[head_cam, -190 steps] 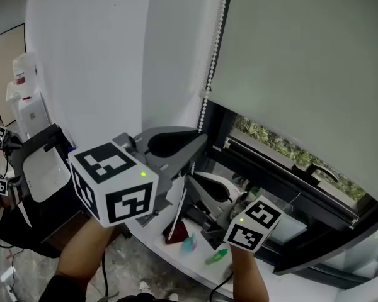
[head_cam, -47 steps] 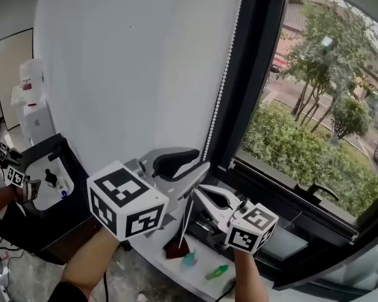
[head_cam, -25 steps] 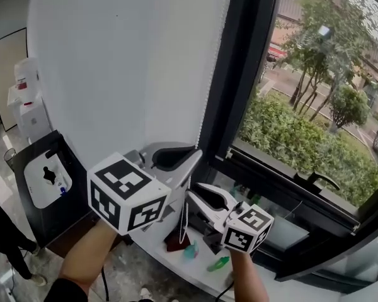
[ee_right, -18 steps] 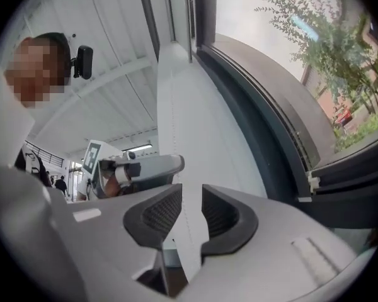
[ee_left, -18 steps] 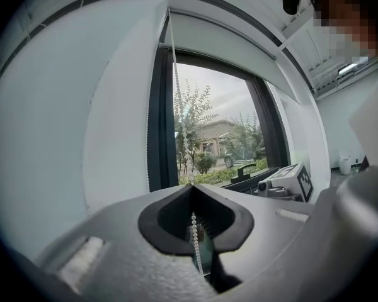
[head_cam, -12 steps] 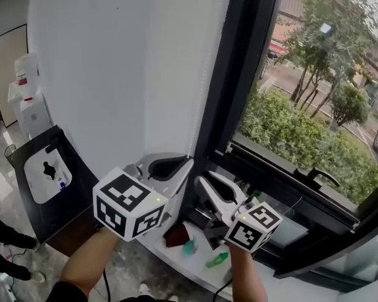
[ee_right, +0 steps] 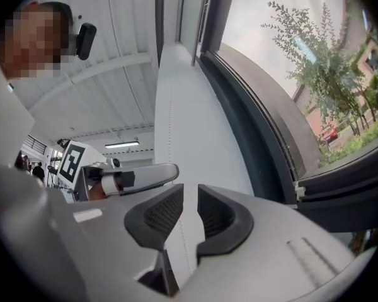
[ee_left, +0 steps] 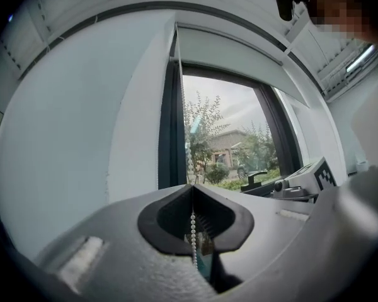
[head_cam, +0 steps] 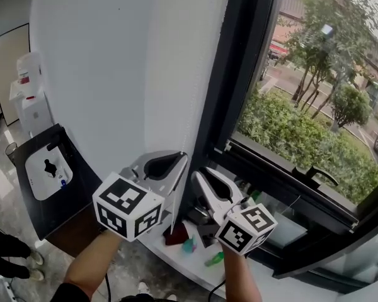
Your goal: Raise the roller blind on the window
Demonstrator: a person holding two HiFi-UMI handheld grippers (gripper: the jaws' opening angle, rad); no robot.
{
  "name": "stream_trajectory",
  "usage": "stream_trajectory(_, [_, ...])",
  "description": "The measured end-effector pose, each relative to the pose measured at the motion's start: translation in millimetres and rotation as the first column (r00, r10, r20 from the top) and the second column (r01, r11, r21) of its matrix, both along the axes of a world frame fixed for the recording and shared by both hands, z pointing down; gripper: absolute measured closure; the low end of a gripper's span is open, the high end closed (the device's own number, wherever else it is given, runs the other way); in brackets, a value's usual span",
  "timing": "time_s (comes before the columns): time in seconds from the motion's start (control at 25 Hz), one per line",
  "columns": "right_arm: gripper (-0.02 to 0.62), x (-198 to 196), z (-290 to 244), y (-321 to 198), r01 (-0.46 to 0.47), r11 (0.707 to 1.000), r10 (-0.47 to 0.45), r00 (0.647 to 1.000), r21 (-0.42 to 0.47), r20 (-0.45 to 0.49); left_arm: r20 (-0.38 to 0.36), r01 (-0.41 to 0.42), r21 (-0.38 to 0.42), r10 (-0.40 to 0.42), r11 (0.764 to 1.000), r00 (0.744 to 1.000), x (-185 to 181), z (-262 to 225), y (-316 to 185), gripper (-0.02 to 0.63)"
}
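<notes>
I kept left gripper point(head_cam: 180, 157) pinched shut on bead chain point(ee_left: 192, 230), lower centre, for pulling; right gripper point(ee_right: 190, 200) gaped, gripping nothing, probably staged to regrab.

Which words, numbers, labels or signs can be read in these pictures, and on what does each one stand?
No text can be read anywhere in these pictures.
Red label on the white boxes, at the left of the head view: too small to read.
Left marker cube and right marker cube: black-and-white square patterns only, no words or numbers.
</notes>
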State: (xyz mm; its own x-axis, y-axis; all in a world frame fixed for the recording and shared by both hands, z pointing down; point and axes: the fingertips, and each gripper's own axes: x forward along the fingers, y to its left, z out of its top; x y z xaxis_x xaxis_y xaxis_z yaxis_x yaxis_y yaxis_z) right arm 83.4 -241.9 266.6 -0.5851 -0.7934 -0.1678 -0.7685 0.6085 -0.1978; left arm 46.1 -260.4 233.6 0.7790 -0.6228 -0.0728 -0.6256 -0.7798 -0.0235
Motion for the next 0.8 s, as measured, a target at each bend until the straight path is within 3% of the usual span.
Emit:
stream_trajectory(0.08, [0.525, 0, 0, 1, -0.027, 1.000, 0.027, 0.999, 0.008, -0.026, -0.013, 0.024, 0.006, -0.024, 1.000, 1.000, -1, 1, 0, 0.591])
stream_trajectory(0.2, [0.525, 2, 2, 3, -0.069, 0.997, 0.070, 0.996, 0.018, -0.061, 0.042, 0.077, -0.012, -0.076, 0.997, 0.996, 0, 21, -2, 0.589])
stream_trajectory(0.28, [0.530, 3, 5, 5, -0.085, 0.996, 0.087, 0.993, 0.021, -0.082, 0.038, 0.125, -0.019, -0.124, 0.992, 0.992, -3, 33, -2, 0.589])
stream_trajectory(0.4, [0.537, 4, 16, 9, -0.092, 0.996, 0.093, 0.989, 0.012, -0.115, 0.010, 0.168, -0.042, -0.167, 0.985, 0.986, -8, 44, 0, 0.589])
stream_trajectory(0.8, [0.545, -9, 50, 28, -0.093, 0.994, 0.086, 0.989, -0.053, -0.122, 0.033, 0.242, -0.061, -0.240, 0.968, 0.970, -19, 67, 27, 0.541])
